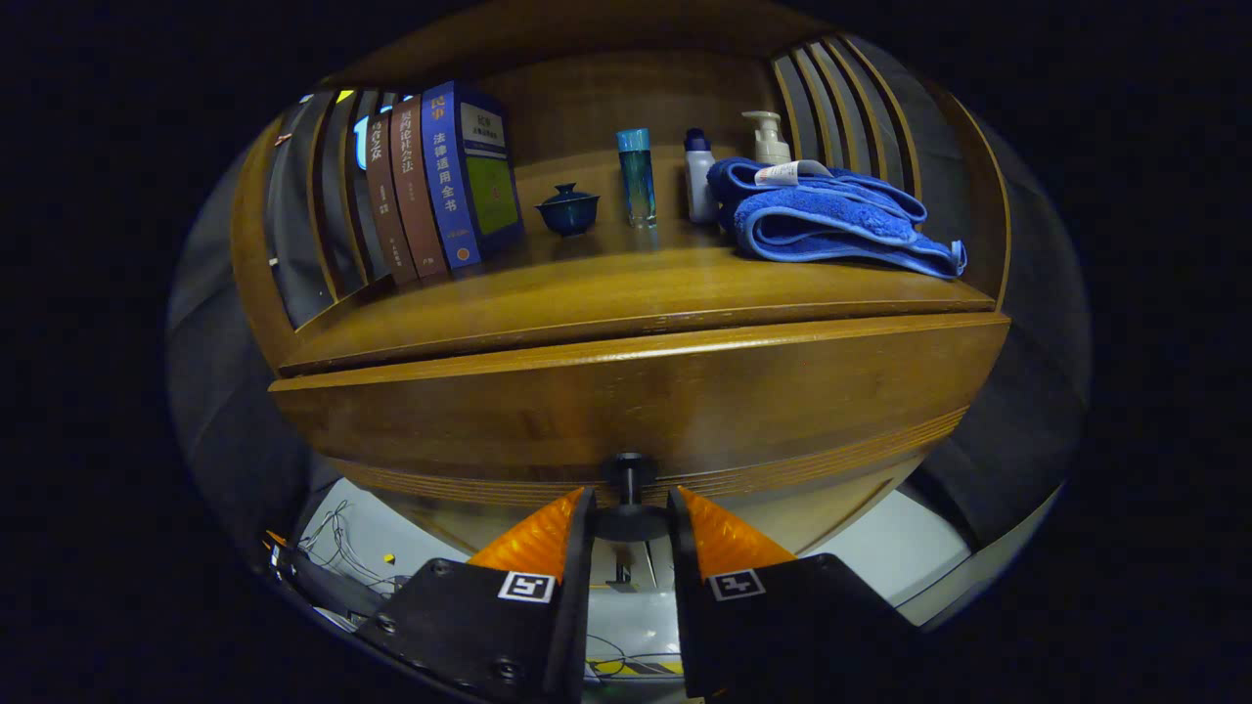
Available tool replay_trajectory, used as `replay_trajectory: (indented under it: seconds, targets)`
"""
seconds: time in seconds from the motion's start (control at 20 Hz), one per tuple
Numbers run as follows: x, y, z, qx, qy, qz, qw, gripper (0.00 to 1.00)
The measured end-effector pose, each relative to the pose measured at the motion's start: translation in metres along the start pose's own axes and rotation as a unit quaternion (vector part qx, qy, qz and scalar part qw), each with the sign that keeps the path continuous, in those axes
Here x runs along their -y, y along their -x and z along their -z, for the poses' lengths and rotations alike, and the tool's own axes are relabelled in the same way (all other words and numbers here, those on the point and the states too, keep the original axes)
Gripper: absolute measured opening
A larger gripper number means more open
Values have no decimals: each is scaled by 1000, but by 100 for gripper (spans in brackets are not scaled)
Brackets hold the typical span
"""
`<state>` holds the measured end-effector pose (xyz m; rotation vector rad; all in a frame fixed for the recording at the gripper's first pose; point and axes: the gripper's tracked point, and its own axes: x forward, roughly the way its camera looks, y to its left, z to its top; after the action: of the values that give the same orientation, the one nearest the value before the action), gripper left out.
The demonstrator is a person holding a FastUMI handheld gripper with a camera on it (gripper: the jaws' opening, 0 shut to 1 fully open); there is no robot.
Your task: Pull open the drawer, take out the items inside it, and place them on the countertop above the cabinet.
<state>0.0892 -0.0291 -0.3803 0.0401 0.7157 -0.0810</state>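
Note:
The wooden drawer front (pixel 636 401) spans the cabinet just below the countertop (pixel 606 293). Its dark round knob (pixel 629 471) sticks out at the bottom middle. My gripper (pixel 631 501) is shut on that knob, one finger on each side of its disc. A thin dark gap separates the drawer's top edge from the countertop's lip. The inside of the drawer is hidden.
On the countertop stand three books (pixel 430 186) at the left, then a small lidded blue cup (pixel 567 208), a blue tube (pixel 636 176), a white bottle (pixel 698 176) and a pump bottle (pixel 769 139). A folded blue towel (pixel 831 220) lies at the right. Slatted wooden sides flank the shelf.

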Motion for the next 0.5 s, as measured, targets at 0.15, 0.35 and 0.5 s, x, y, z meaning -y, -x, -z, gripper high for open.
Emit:
replay_trajectory:
  seconds: [0.15,0.35,0.5]
  targets:
    - [1,5,2,1,3,-2,1000,42]
    - [1,5,0,14,2,-1,1000,42]
    - [0,3,1,27,-8,-5,1000,46]
